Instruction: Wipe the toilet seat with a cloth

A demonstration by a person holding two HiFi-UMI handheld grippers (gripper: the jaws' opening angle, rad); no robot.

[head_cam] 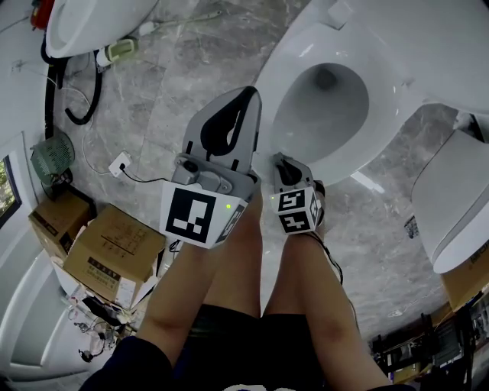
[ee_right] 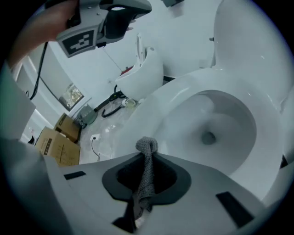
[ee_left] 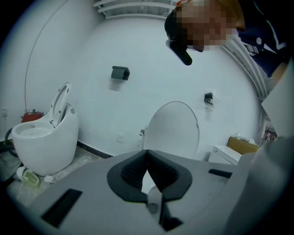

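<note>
The right hand-held gripper (ee_right: 147, 156) is gripping a grey knitted cloth (ee_right: 147, 148) between its closed jaws, and a fold of the cloth is sticking out past the tips. In the head view this hand-held gripper (head_cam: 284, 164) is pointing at the front edge of the toilet seat (head_cam: 386, 107). The cloth is hanging near the seat's front rim (ee_right: 179, 98); whether it is touching the rim I cannot tell. The lid (ee_right: 248, 36) is standing upright behind the bowl.

The left hand-held gripper (head_cam: 247, 95) is closed on nothing, its pads meeting at the tips (ee_left: 147, 153). It is hovering just beside the seat, above the person's legs (head_cam: 229, 290).

A second toilet (head_cam: 76, 23) is standing well apart on the marble floor (head_cam: 191, 76). A white socket (head_cam: 120, 163) with a cable is lying near two cardboard boxes (head_cam: 114, 252).
</note>
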